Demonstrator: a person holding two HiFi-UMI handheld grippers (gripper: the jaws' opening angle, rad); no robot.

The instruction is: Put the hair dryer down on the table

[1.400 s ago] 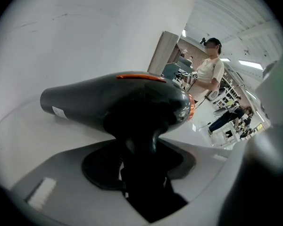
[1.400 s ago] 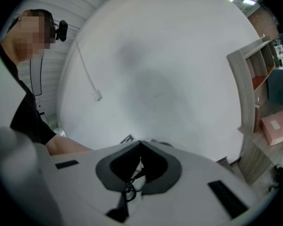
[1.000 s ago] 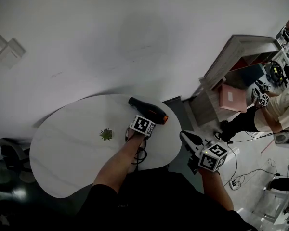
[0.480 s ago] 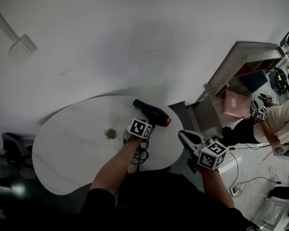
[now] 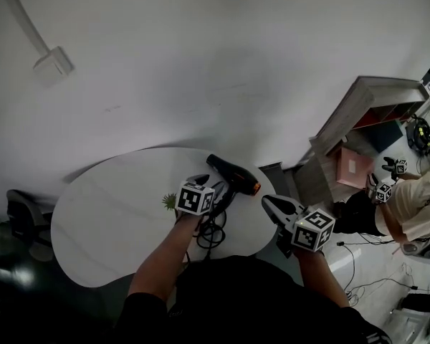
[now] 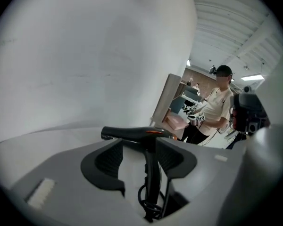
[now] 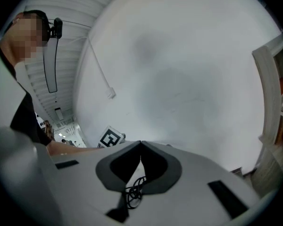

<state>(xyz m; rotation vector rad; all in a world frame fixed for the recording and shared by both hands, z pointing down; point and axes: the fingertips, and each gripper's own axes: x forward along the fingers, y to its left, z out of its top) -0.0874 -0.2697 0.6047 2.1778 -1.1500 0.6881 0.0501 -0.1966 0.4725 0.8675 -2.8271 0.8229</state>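
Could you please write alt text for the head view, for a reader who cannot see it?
A black hair dryer with an orange end lies on a white oval table, its cord coiled beside it. The left hand-held gripper sits just behind it, jaws closing with the handle loose between them; the right hand-held gripper, shut, hangs at the table's right edge.

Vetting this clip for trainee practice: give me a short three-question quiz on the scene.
1. True or false: the black hair dryer with an orange end lies on the white oval table.
2. What stands on the table to the dryer's left in the head view? A) a small green plant B) a red mug C) a blue book
3. Fill in: the right gripper has its jaws ____.
Key: 1 true; 2 A; 3 shut.
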